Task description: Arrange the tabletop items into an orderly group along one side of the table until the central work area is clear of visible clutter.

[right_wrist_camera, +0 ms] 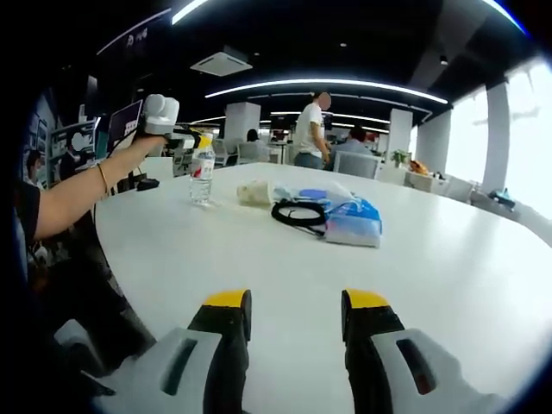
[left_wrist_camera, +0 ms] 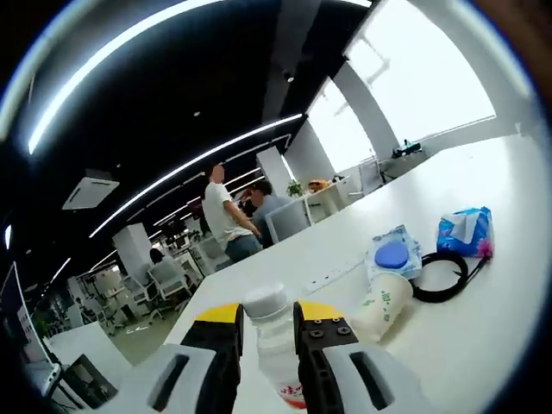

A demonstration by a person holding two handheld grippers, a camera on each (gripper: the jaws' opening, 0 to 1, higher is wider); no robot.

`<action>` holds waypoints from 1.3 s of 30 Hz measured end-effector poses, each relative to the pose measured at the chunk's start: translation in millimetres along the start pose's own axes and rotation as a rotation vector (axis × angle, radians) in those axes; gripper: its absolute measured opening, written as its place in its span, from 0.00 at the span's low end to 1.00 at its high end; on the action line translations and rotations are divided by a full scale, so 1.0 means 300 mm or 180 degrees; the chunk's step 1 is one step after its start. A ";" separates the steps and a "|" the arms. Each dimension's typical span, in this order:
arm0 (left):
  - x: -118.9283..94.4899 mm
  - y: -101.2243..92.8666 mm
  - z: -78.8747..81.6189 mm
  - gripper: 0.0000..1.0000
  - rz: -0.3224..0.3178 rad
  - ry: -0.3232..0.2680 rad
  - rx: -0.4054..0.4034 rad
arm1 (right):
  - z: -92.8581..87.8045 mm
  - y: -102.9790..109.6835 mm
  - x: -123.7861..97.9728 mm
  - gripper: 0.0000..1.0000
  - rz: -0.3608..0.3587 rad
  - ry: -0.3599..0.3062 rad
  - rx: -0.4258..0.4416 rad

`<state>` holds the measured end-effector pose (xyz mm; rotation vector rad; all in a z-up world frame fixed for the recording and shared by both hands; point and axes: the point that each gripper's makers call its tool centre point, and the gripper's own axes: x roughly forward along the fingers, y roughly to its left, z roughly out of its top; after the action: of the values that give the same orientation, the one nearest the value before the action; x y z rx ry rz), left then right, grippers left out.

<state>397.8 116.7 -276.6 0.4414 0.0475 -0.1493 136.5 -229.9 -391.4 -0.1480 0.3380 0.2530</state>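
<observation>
In the left gripper view, the left gripper (left_wrist_camera: pixel 267 332) has its two yellow-tipped black jaws closed on a clear plastic water bottle with a white cap (left_wrist_camera: pixel 271 338), gripping it just below the cap. A red patch of label shows low on the bottle, but its writing is too small to read. Beyond it on the white round table (left_wrist_camera: pixel 483 319) lies a pale paper cup with green printing (left_wrist_camera: pixel 384 304), tipped on its side, touching a clear wrapped packet with a round blue lid (left_wrist_camera: pixel 394 255). Just beside these sits a coiled black cable (left_wrist_camera: pixel 443 274), and behind it a blue soft tissue pack with a white opening (left_wrist_camera: pixel 466 230). The green marks on the cup may be a logo; they cannot be made out.

The right gripper view adds what the first lacks: a person's forearm with a thin wristband (right_wrist_camera: pixel 86 191) holding the left gripper up at the far left edge of the table, the bottle standing upright under it, well apart from the other items grouped near the table's middle. The right gripper (right_wrist_camera: pixel 293 310) hovers over bare tabletop, its jaws parted and holding nothing. Two people stand or sit among office desks in the background.
</observation>
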 end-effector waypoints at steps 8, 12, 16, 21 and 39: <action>0.008 0.015 -0.008 0.21 -0.0212 -0.0077 -0.0111 | -0.007 -0.010 -0.004 0.40 -0.0028 0.0031 -0.0014; 0.013 0.008 -0.004 0.21 -0.0306 -0.0129 -0.0100 | -0.010 -0.014 -0.004 0.40 -0.0034 0.0044 -0.0014; 0.009 0.012 -0.007 0.21 -0.0298 -0.0107 -0.0094 | -0.010 -0.010 -0.001 0.40 -0.0023 0.0050 -0.0021; -0.005 0.023 -0.014 0.21 -0.0259 -0.0112 -0.0137 | -0.008 -0.006 -0.002 0.40 -0.0017 0.0061 -0.0055; -0.035 0.012 -0.024 0.24 -0.0190 -0.0105 -0.0010 | -0.009 0.022 -0.014 0.40 0.0048 0.0069 -0.0104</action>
<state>387.9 124.5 -280.6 0.4344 0.0286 -0.2152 130.0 -225.2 -393.2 -0.1806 0.3568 0.2721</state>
